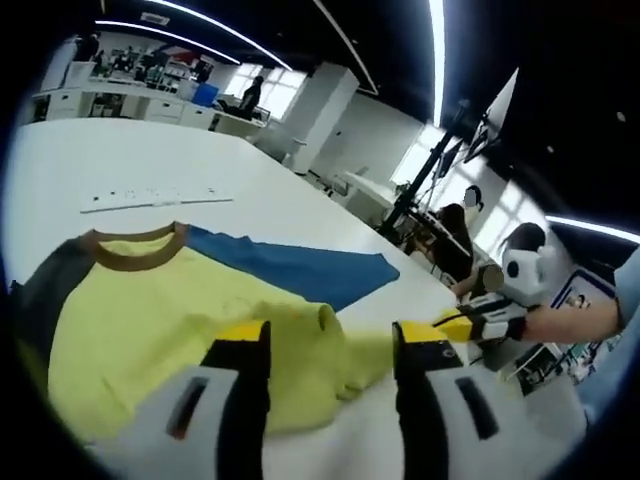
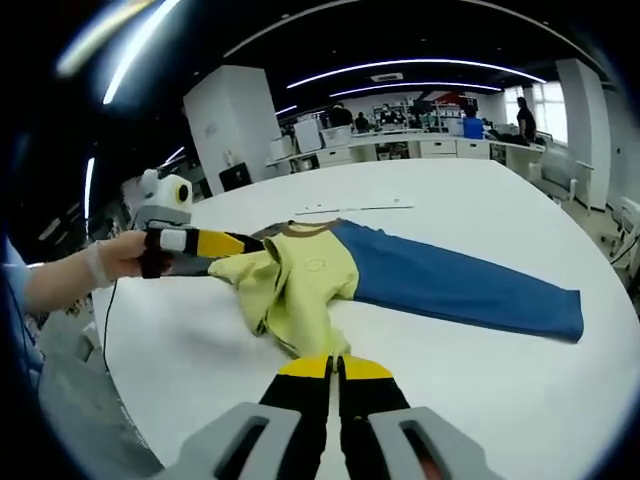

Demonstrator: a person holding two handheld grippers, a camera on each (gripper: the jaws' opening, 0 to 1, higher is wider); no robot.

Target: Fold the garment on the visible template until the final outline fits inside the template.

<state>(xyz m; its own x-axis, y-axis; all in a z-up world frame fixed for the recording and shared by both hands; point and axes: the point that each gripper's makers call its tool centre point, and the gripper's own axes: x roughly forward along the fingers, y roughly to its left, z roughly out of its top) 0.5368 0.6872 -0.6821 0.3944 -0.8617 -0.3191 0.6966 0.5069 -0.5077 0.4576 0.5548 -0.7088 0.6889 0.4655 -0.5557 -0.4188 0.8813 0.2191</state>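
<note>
With the right gripper (image 2: 336, 366) clamped on the yellow, blue-sleeved cloth shirt (image 2: 310, 275) and the left gripper (image 1: 330, 345) gaping empty, a one-sided tug may bunch it across the white desk (image 2: 470, 400).

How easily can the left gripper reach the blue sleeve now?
Probably yes. The left gripper is open over the yellow body, and the blue sleeve lies flat just beyond, with nothing on it.

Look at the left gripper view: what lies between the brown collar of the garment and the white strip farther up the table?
Bare white table. Nothing sits between the brown collar and the white strip in the left gripper view.
</note>
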